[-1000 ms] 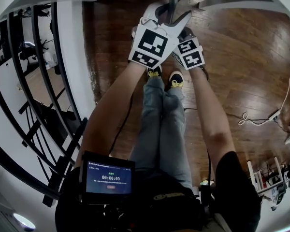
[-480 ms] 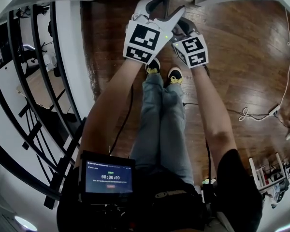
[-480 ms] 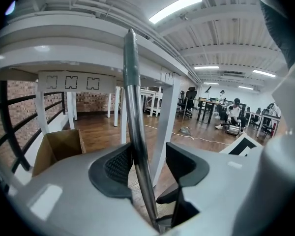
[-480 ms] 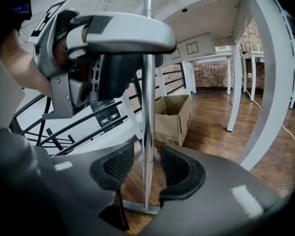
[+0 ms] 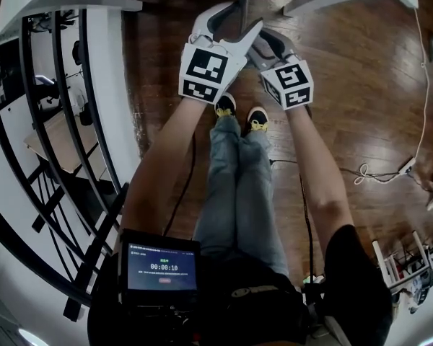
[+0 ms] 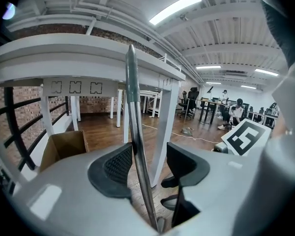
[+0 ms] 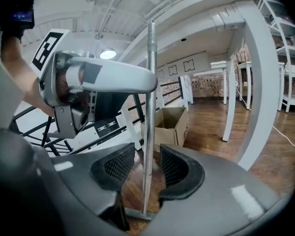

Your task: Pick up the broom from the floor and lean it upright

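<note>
Wood floor (image 5: 346, 85) fills the head view, with a black railing (image 5: 72, 121) along 9 o'clock. 1 cardboard box (image 7: 169, 124) sits on the floor at 3 o'clock of the pole in the right gripper view.

Broom (image 6: 135, 132): pole stands near upright at 12 o'clock in the head view and passes through both grippers.

Left gripper (image 6: 147, 161): jaws opening, pole between them hard by the 9 o'clock pad, clear gap to the other.

Right gripper (image 7: 146, 166): jaws closing, pole between them, thin gaps on both sides.

White cable (image 5: 390, 171) lies at 3 o'clock.
</note>
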